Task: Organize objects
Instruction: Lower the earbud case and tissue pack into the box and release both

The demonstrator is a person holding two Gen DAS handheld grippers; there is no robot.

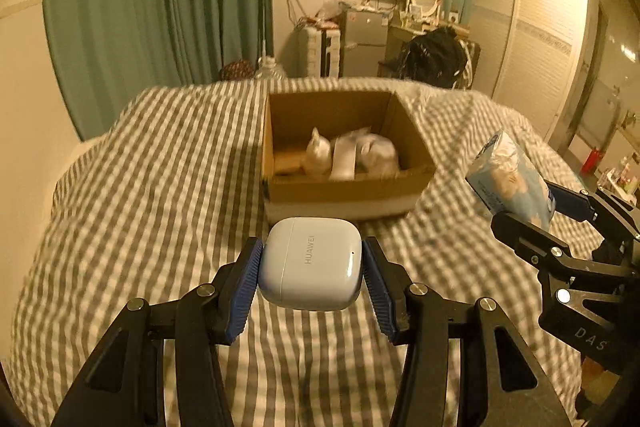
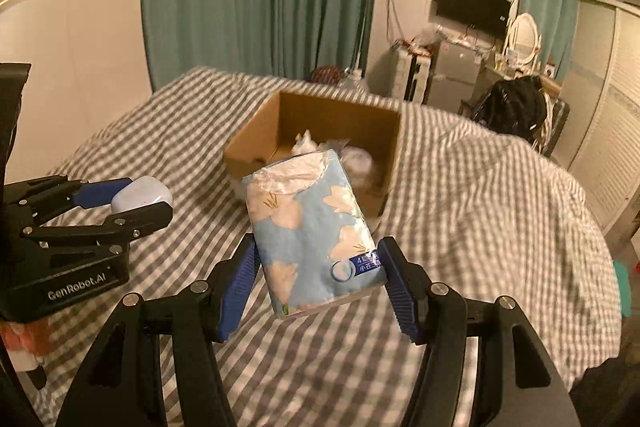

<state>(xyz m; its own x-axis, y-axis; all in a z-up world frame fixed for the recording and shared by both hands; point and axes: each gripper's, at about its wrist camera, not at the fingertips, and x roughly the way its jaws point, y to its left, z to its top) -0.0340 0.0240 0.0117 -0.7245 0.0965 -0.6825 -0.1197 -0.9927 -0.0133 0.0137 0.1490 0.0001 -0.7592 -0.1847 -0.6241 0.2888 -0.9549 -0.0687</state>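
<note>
My left gripper (image 1: 312,269) is shut on a white earbud case (image 1: 310,263) and holds it above the bed, just short of an open cardboard box (image 1: 344,187). My right gripper (image 2: 320,267) is shut on a blue flowered tissue pack (image 2: 308,227) and holds it tilted, to the right of the left gripper and near the box (image 2: 248,147). The box holds several white wrapped items (image 1: 352,153). The tissue pack (image 1: 510,179) shows at the right of the left wrist view, and the earbud case (image 2: 140,197) shows at the left of the right wrist view.
The box sits on a bed with a grey-and-white checked cover (image 1: 160,167). Green curtains (image 1: 160,7) hang behind. A small fridge (image 1: 366,41), a dark chair with clothes (image 1: 436,55) and a white wardrobe (image 1: 536,35) stand beyond the bed's far edge.
</note>
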